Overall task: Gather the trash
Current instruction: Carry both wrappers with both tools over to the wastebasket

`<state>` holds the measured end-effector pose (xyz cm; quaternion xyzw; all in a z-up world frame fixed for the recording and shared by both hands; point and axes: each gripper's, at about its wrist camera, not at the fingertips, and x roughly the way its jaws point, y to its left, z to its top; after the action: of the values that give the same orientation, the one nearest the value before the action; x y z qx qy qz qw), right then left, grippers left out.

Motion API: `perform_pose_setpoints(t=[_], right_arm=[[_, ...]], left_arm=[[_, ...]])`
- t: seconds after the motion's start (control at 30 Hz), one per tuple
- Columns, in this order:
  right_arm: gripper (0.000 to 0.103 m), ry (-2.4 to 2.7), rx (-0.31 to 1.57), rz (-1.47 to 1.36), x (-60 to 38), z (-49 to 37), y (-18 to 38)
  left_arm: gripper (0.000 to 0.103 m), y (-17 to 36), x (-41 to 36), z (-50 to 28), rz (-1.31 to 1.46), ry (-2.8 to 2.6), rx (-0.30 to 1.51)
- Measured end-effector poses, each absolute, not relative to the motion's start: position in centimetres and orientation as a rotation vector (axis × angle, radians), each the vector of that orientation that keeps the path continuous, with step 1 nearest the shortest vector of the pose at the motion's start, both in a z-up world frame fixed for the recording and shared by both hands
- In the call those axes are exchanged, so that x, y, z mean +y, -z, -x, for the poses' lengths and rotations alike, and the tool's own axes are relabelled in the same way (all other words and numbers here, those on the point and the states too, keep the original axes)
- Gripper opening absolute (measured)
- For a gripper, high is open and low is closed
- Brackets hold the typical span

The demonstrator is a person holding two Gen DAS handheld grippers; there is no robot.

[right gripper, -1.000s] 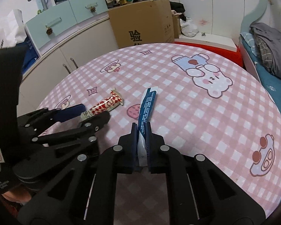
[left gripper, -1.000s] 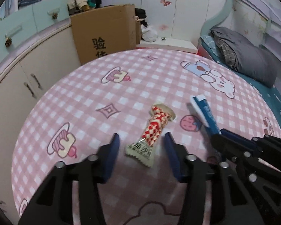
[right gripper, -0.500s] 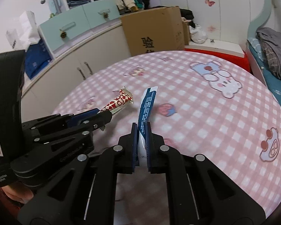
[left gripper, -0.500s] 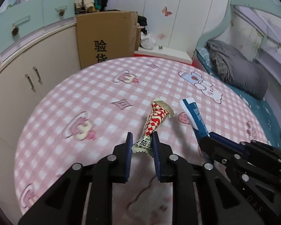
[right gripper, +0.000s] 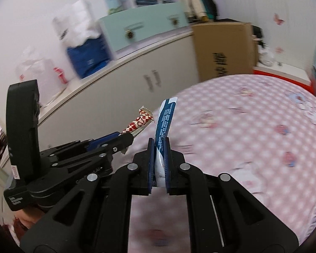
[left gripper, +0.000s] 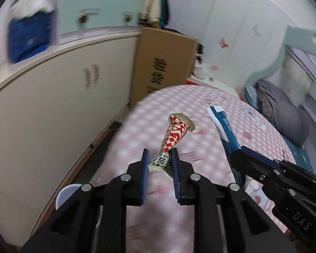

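Observation:
A red-and-white patterned snack wrapper (left gripper: 176, 133) sticks up from my left gripper (left gripper: 159, 158), which is shut on its lower end, lifted off the pink checked table (left gripper: 200, 109). A blue-and-white wrapper (right gripper: 165, 120) stands upright in my right gripper (right gripper: 159, 147), whose pads are shut on its white lower end. In the left wrist view the right gripper (left gripper: 240, 150) sits at the right with the blue wrapper (left gripper: 223, 126). In the right wrist view the left gripper (right gripper: 127, 138) is at the left, carrying the red wrapper (right gripper: 138, 123).
A cream cabinet (left gripper: 52, 97) runs along the left, with a brown cardboard box (left gripper: 162, 63) beside it. A white round lid (left gripper: 67, 194) shows low by the table's left edge. A bed with grey bedding (left gripper: 284, 116) lies at the right.
My left gripper closed on the red-and-white wrapper and lifted it off the table. Both grippers have swung left toward the cabinet, each carrying its wrapper.

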<state>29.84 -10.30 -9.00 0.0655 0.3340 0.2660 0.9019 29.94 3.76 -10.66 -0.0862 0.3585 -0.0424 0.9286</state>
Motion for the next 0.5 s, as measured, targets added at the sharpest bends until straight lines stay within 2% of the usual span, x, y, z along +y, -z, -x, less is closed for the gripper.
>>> perform_pose_setpoints(t=[0.5], right_arm=[[0.009,-0.775,0.769,-0.074,7.2,-26.9,14.1]], left_arm=[[0.02,17.5,22.0,-22.9,0.339,-0.262,0.773]])
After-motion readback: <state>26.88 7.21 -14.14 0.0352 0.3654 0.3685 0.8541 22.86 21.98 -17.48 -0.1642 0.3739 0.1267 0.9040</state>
